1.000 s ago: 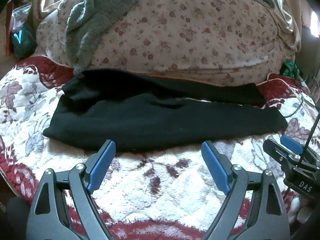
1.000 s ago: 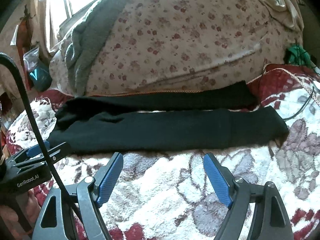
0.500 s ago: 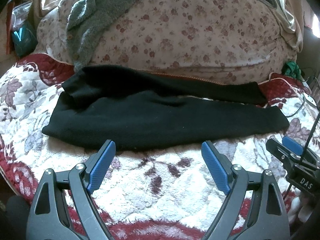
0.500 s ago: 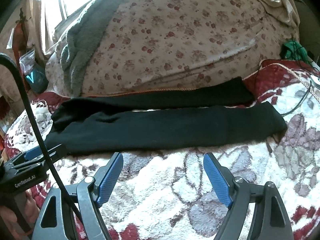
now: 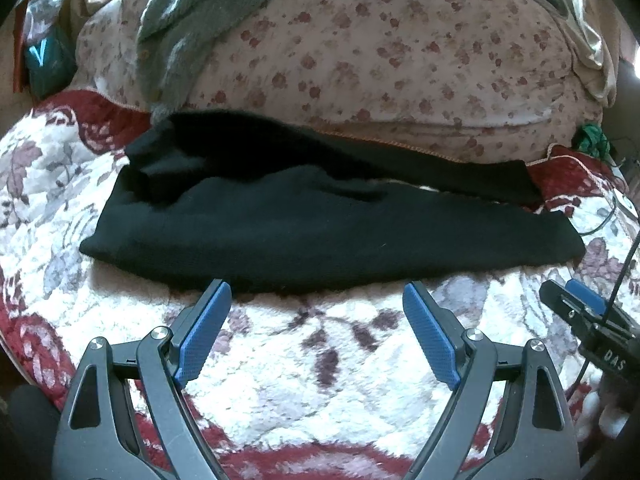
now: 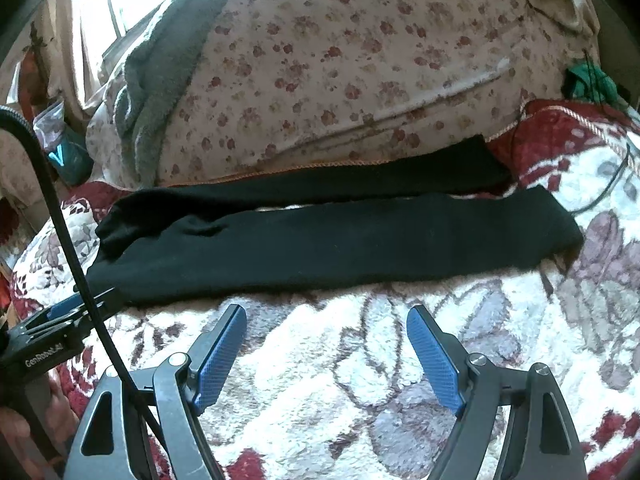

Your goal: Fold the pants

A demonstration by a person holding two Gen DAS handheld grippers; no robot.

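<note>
Black pants (image 5: 320, 232) lie flat across a flowered blanket, waist to the left, both legs stretched to the right; they also show in the right wrist view (image 6: 320, 236). My left gripper (image 5: 316, 292) is open and empty, its fingertips just short of the near edge of the pants. My right gripper (image 6: 326, 314) is open and empty, a little short of the near leg's edge. The right gripper shows at the right edge of the left wrist view (image 5: 576, 304); the left gripper shows at the left edge of the right wrist view (image 6: 68, 312).
A big flowered quilt bundle (image 5: 400, 60) rises right behind the pants, with a grey knit garment (image 5: 192, 20) draped over it. The white and red blanket (image 5: 320, 360) covers the bed. A black cable (image 6: 68, 216) crosses the left of the right wrist view.
Both grippers have moved forward toward the near edge of the pants. The pants have not moved and both grippers stay open.
</note>
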